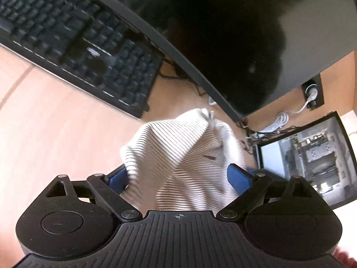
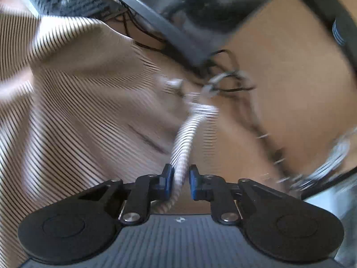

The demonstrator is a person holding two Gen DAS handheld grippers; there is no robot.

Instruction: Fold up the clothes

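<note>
Shirt [image 1: 178, 156]: a striped garment, bunched and lifted off the desk [image 1: 55, 134], just in front of the monitor [image 1: 223, 33] and beside the keyboard [image 1: 78, 44]. It stands in a loose peak, with no flat panel and no crease line to be seen. Judgement: folding is at an early stage; no completed fold shows.

Left gripper [image 1: 178, 178]: jaws spread wide, cloth lying between them, pads not pressing on it. No hold on this side.

Right gripper [image 2: 180, 182]: jaws drawn nearly together, pinching a narrow rolled edge of the shirt [image 2: 78, 89], which runs up from the pads toward the monitor [image 2: 167, 11]. The rest of the cloth hangs off to the keyboard side, wrinkled. This view is blurred.

Left to do, as judged: take a second hold, spread the shirt flat in front of the monitor, then fold. The cables [image 2: 223, 82] below the monitor lie near the cloth and could snag.
</note>
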